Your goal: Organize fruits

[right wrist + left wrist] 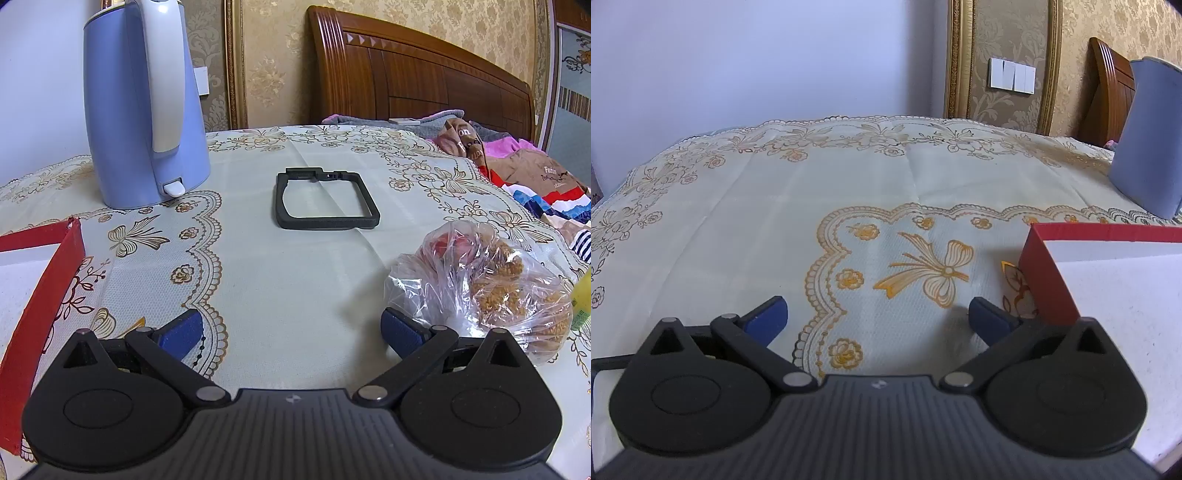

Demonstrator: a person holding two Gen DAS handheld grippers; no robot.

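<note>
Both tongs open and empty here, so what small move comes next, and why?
Probably the right tongs shift toward the plastic bag beside them and close on it. The fruit seems to be inside it, and the red box holds nothing visible.

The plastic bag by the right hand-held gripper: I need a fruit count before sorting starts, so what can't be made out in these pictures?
- Right wrist view: the plastic bag is crinkled and glary; red and brown lumps show, but kind and count cannot be told.
- Right wrist view: a yellow-green thing is cut off by the right edge.
- Both views: the red box runs out of frame, so most of its inside is unseen.
- Left wrist view: the blue kettle is cut by the edge.
</note>
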